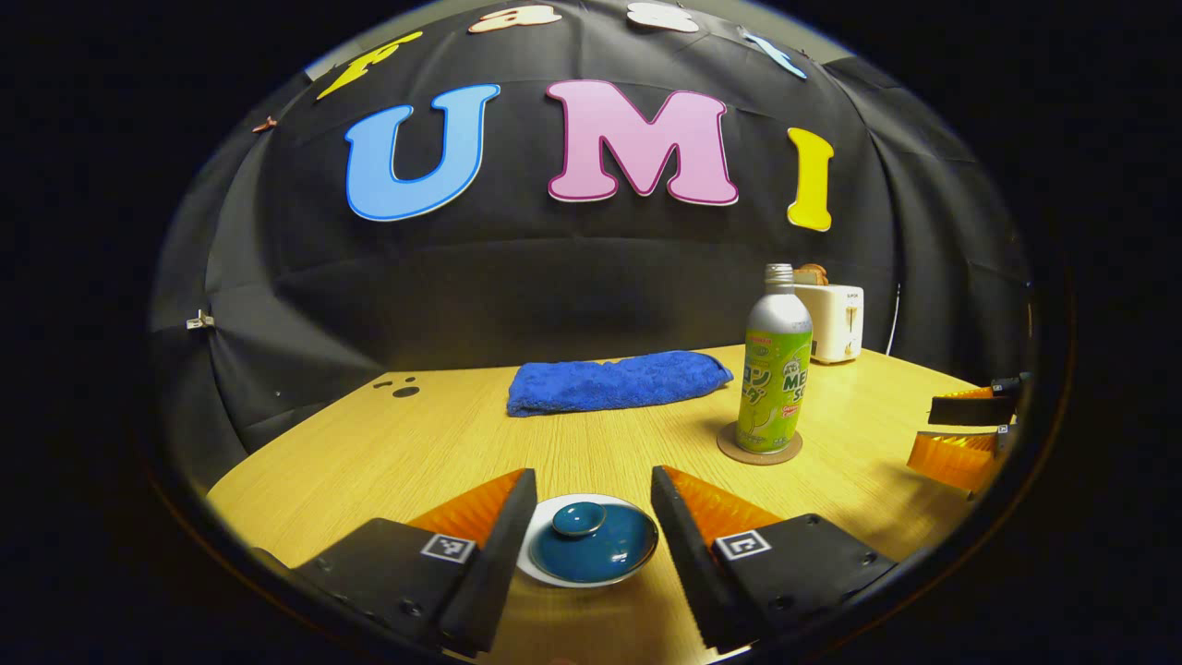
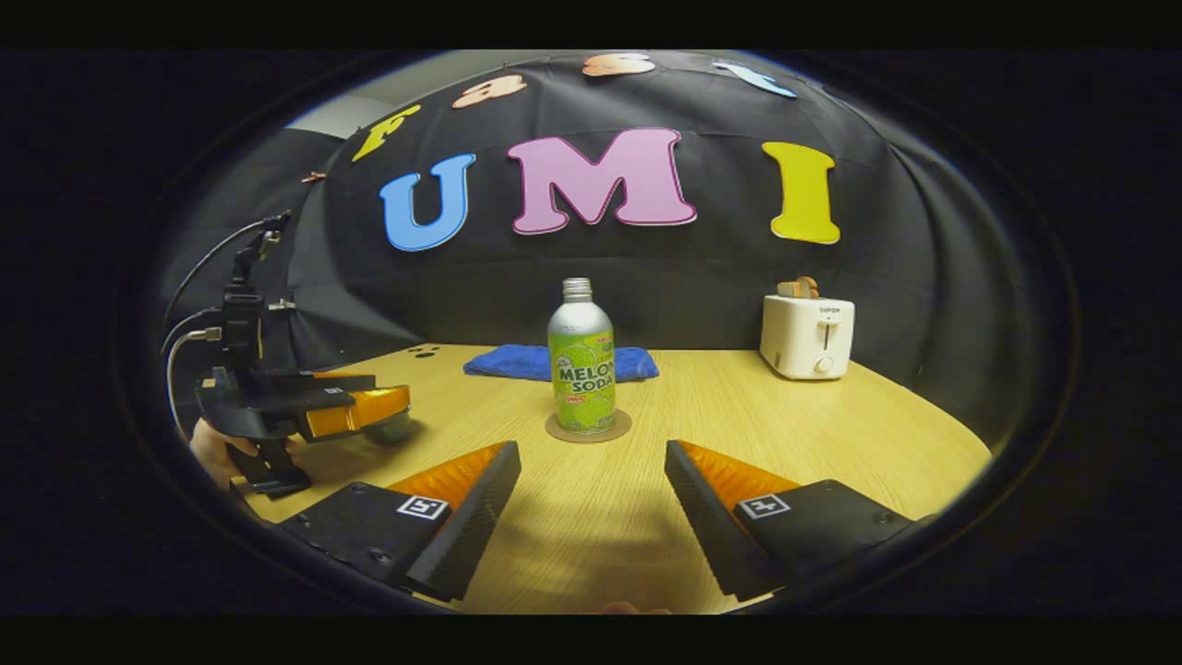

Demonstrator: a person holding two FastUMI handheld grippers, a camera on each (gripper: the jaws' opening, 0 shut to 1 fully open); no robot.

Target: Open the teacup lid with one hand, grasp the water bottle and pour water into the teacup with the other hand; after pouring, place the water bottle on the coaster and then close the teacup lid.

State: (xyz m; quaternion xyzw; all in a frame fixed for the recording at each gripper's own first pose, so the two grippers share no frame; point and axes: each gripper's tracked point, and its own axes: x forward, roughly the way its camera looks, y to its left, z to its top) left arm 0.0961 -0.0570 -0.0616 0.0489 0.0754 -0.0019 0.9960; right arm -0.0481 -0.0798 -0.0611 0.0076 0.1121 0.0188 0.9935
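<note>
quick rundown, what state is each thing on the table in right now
teacup lid: on the teacup, sitting between the open left claw's fingers, not gripped
water bottle: upright on the coaster, no cap visible on its neck
coaster: flat on the table under the bottle
blue towel: folded, lying flat
toaster: toast sticking up from the slot
left claw: open
right claw: open, holding nothing

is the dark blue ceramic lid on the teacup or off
On. The dark blue ceramic lid sits on the white teacup, between the open left gripper fingers, which do not touch it.
</note>
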